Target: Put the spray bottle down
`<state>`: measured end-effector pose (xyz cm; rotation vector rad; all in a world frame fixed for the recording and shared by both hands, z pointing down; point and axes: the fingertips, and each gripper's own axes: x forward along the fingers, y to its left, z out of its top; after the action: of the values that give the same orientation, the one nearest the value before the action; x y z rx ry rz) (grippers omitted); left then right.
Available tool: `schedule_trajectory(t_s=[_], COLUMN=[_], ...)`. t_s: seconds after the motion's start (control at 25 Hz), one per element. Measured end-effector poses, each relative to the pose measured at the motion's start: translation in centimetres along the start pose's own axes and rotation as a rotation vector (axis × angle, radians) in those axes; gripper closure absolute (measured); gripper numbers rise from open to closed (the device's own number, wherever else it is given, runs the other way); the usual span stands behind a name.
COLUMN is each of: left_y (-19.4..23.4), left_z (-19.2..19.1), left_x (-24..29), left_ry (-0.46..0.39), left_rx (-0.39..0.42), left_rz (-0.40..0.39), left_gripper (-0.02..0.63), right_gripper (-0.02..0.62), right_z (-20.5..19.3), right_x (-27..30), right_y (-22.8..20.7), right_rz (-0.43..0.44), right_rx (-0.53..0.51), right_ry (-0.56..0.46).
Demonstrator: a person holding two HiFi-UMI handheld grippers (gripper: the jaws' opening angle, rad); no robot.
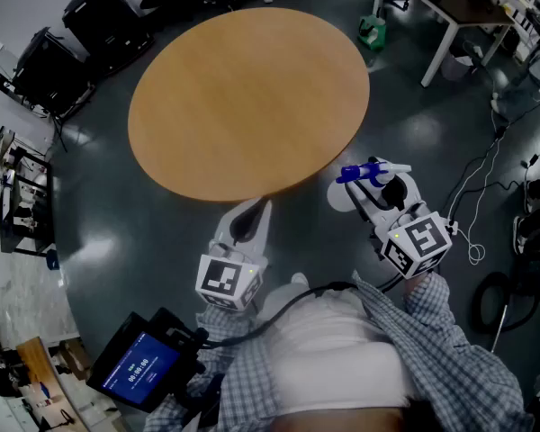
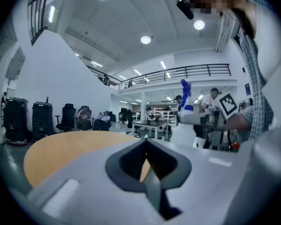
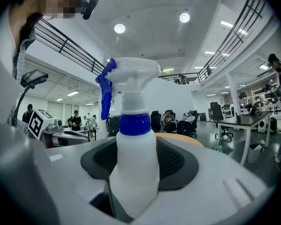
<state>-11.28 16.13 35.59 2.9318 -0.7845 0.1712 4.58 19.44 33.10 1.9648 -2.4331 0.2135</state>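
A white spray bottle (image 1: pixel 375 171) with a blue trigger and collar stands upright between the jaws of my right gripper (image 1: pixel 378 192), which is shut on its body. In the right gripper view the bottle (image 3: pixel 133 158) fills the middle, and the jaws press on both its sides. It hangs over the floor, just right of the near edge of a round wooden table (image 1: pixel 243 97). My left gripper (image 1: pixel 252 216) points at the table's near edge, shut with nothing in it. In the left gripper view the fingertips (image 2: pixel 146 142) meet, and the bottle (image 2: pixel 186 102) shows at the right.
Black equipment cases (image 1: pixel 99 16) stand beyond the table at the far left. A white desk (image 1: pixel 450 16) and a green object (image 1: pixel 372 30) are at the far right. Cables (image 1: pixel 486 178) lie on the dark floor to the right. A lit tablet (image 1: pixel 139 367) hangs at the person's waist.
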Motion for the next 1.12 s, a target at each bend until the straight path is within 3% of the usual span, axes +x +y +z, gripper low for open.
schedule_trajectory(t_s=[0.88, 1.12], left_y=[0.1, 1.9], left_z=[-0.6, 0.9], left_x=[-0.1, -0.9], left_ry=[-0.009, -0.027], left_rx=[0.006, 0.017], left_rz=[-0.002, -0.017], left_gripper=[0.607, 0.607], right_gripper=[0.359, 0.359], right_z=[-0.3, 0.6], right_x=[0.2, 1.6], right_y=[-0.3, 0.3], right_rz=[-0.014, -0.047], right_rx=[-0.014, -0.011], right_ry=[0.003, -0.017])
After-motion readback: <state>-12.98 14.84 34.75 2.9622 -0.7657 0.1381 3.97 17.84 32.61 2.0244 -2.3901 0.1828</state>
